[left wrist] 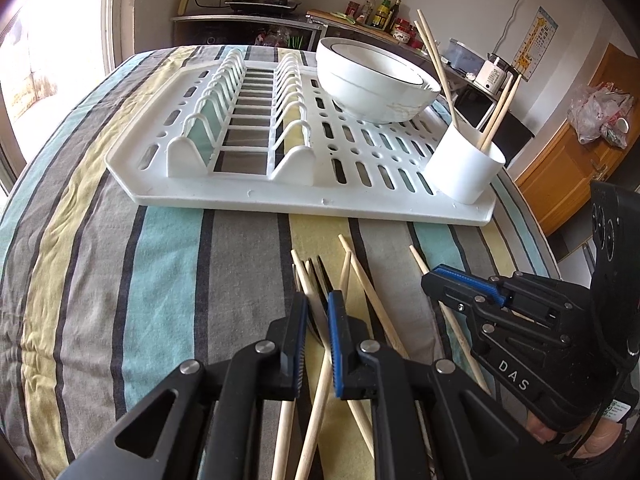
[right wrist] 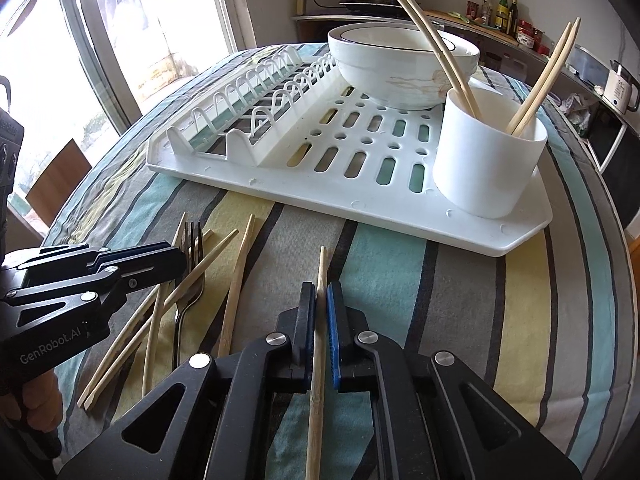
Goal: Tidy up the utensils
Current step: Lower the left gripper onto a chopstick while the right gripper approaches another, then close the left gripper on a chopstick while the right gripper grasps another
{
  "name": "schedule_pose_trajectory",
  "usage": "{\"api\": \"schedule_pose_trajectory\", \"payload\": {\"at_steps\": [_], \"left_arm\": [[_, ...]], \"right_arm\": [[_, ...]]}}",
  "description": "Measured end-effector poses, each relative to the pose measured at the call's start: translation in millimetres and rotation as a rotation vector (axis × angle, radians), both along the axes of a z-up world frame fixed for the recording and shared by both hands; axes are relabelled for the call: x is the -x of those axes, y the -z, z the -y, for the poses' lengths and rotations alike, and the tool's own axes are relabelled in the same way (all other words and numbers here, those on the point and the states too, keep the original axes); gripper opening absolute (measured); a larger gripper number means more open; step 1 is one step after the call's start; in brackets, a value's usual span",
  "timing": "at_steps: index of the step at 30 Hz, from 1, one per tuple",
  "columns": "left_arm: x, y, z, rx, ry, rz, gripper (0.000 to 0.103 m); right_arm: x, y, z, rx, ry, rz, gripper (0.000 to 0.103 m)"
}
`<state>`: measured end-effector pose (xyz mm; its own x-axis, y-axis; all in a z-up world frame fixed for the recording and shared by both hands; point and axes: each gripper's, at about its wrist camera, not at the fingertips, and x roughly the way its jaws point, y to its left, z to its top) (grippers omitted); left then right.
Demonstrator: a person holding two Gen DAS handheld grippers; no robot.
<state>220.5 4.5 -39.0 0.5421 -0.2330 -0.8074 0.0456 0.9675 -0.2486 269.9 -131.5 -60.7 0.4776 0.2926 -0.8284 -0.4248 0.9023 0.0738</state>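
Two grippers over a striped cloth-covered surface (left wrist: 100,280), both low at the bottom of their own views.

Left gripper (left wrist: 318,320): jaws closed to a narrow gap on the metal fork (right wrist: 188,280), whose dark tines show just past the pads in the left wrist view. In the right wrist view the same gripper enters from the left edge of the frame, tips over the fork's tines.

Right gripper (right wrist: 321,320): jaws closed on a single wooden chopstick (right wrist: 319,360), which runs between the black and blue pads and lies along the cloth toward the bottom of the frame. In the left wrist view this gripper sits at the lower right of the frame.

Loose chopsticks (right wrist: 236,280): several, scattered and crossing one another on the cloth around the fork, lower left of the right wrist view.

Dish rack (right wrist: 360,208): white plastic, slotted, across the middle of both views, resting on the cloth beyond the loose utensils.

Utensil cup (right wrist: 488,168): white, upright, on the rack's near right corner; four chopsticks stand in it, two leaning left and two leaning right.

Bowls (right wrist: 400,68): white with a dark rim line, nested, on the rack's far side behind the cup.

Plate slots, left part of the rack: nothing stands in them.
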Motion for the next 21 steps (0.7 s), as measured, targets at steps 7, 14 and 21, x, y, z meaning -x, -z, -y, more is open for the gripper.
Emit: {"api": "schedule_pose_trajectory", "payload": {"at_steps": [7, 14, 21], "left_arm": [[3.5, -1.8, 7.4, -0.080, 0.007, 0.023, 0.012], [6.8, -3.2, 6.2, -0.066, 0.020, 0.036, 0.012], [8.1, -12.8, 4.6, 0.009, 0.073, 0.076, 0.012]], "right_arm": [[0.4, 0.0, 2.2, -0.006, -0.006, 0.000, 0.006], [0.3, -0.1, 2.8, -0.006, -0.006, 0.000, 0.006], [0.4, -0.5, 4.6, -0.010, -0.001, -0.003, 0.006]]}}
